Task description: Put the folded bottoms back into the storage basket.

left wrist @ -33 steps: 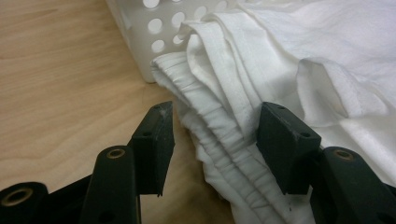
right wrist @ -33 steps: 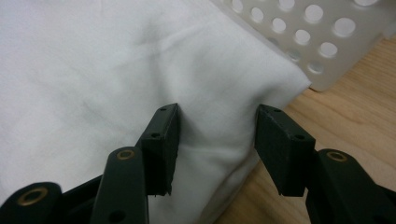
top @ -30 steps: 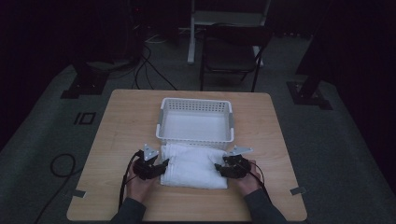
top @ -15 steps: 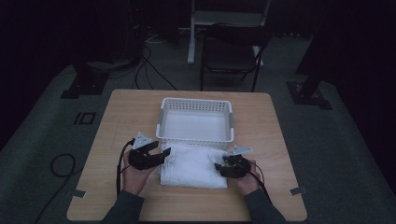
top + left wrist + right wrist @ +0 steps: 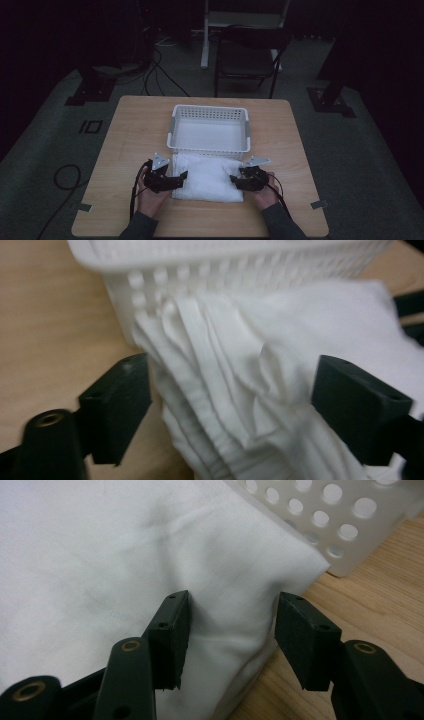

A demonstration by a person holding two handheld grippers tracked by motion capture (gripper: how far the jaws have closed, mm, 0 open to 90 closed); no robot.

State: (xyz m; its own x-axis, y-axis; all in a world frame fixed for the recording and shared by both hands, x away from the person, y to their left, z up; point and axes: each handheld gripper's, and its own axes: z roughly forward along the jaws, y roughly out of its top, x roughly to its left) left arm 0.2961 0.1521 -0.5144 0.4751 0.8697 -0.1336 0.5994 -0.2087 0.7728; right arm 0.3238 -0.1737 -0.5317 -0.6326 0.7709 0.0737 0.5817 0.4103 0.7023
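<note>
A folded white towel (image 5: 207, 177) lies on the wooden table (image 5: 130, 130), its far edge against a white perforated basket (image 5: 210, 107) that holds nothing. My left gripper (image 5: 181, 176) is at the towel's left end. In the left gripper view it (image 5: 235, 405) is open wide, its jaws on either side of the towel's layered edge (image 5: 240, 365), with the basket wall (image 5: 225, 265) just behind. My right gripper (image 5: 234, 180) is at the towel's right end. Its jaws (image 5: 230, 635) are open around the towel's corner (image 5: 100, 545), beside the basket (image 5: 340, 525).
Bare wood lies left and right of the basket. Small tape pieces (image 5: 82, 206) (image 5: 318, 204) sit near the table's front corners. A dark chair (image 5: 250, 55) stands behind the table, and cables (image 5: 65, 175) run over the floor on the left.
Half a second ago my left gripper was drawn back up and left of the towel; it has returned to the towel's left edge. The right gripper has barely moved.
</note>
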